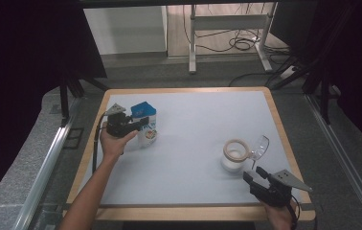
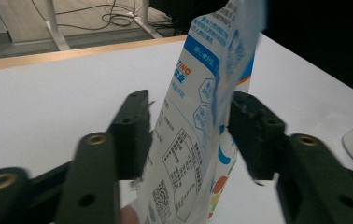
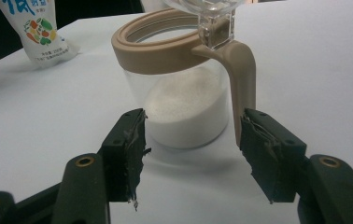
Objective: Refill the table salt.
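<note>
— While the left gripper (image 1: 143, 125) sits at the pouch (image 1: 145, 125), what do its jaws do?
— They stand on either side of the pouch, and in the left gripper view the pouch (image 2: 198, 126) rises between them; one jaw meets its edge, the other looks close against it, so it seems held, though I cannot tell how firmly

— Where is the pouch, taking the jar as the mark?
— Well apart from the jar (image 1: 234, 154), on the person's left and a little farther from the person, standing upright on the table (image 1: 193, 120)

— And the right gripper (image 1: 255, 176)?
— Just beside the jar, on the side nearer the person, with its jaws spread wide and holding nothing

— What does the right gripper view show?
— The jar (image 3: 184, 88) stands just ahead of the open jaws, with white powder in it, a tan rim and handle, and a clear lid (image 3: 202, 7) tipped up at the back
</note>
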Demonstrator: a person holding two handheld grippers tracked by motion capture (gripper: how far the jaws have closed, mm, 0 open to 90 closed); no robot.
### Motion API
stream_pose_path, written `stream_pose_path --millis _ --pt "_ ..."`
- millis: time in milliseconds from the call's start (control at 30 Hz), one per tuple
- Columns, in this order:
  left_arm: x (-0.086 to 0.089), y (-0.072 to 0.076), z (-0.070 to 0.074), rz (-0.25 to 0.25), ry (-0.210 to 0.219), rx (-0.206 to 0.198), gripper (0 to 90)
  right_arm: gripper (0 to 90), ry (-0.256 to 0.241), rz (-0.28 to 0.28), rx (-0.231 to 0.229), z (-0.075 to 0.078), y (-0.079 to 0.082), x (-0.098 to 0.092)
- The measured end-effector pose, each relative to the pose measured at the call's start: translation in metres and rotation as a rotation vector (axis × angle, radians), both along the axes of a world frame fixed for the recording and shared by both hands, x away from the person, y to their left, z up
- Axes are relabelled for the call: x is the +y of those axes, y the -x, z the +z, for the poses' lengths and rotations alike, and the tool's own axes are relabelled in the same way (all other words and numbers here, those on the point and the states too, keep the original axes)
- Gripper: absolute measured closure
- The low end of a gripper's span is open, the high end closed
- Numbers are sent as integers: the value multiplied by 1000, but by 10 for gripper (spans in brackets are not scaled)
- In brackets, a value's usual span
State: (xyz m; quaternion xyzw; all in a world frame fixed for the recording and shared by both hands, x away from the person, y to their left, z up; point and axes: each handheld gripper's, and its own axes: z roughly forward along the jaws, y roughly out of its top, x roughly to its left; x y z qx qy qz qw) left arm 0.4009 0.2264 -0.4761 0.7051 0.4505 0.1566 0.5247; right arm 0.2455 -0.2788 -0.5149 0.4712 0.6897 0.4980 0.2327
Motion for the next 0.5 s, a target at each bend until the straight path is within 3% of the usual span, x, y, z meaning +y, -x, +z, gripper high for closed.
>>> stream_pose_path --millis 233,500 --pt "6 7 -6 -19 19 28 342 415 0 -3 -2 0 -1 -1" --pt "11 28 -18 -19 -20 67 299 415 0 -9 -5 1 -1 -3"
